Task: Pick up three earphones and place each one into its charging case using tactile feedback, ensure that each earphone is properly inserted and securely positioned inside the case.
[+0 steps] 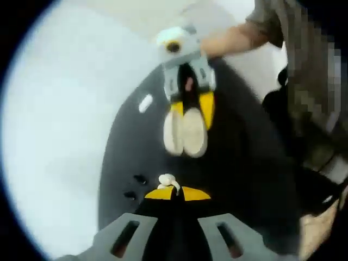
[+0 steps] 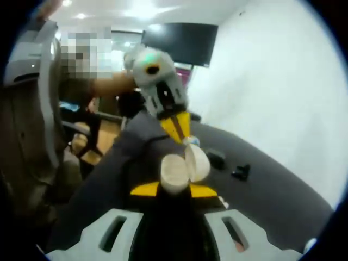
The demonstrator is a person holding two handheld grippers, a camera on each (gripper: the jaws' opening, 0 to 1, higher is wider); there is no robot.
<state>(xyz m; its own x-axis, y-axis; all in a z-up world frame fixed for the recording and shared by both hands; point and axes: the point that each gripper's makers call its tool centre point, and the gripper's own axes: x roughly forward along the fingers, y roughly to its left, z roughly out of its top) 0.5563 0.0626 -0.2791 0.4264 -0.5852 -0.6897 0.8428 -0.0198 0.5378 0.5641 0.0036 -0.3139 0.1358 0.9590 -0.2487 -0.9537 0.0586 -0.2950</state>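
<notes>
Here the two claws face each other above a dark round surface (image 1: 125,163). In the left gripper view, the left claw (image 1: 173,191) rises from the bottom with its yellow-tipped jaws pressed together on a small white earphone (image 1: 167,181), which sticks out just past the tips. Opposite, the right claw (image 1: 187,109) hangs down from the top, pinching an open white charging case (image 1: 186,132) whose two halves stand side by side. The case sits a short way above the earphone, not touching it. On the surface to the left lie two small black pieces (image 1: 136,186), and farther up a small white item (image 1: 145,103), too blurred to name. A person's arm (image 1: 234,38) reaches in behind the right claw.

In the right gripper view, the right claw (image 2: 174,190) grips the charging case (image 2: 184,166) between its yellow tips, lid swung open. The left claw (image 2: 180,129) comes down from above, the earphone (image 2: 191,141) at its tips just beside the case's open rim. Two small black pieces (image 2: 228,166) lie on the surface (image 2: 283,190) to the right. A dark screen (image 2: 182,42) hangs on the far wall.
</notes>
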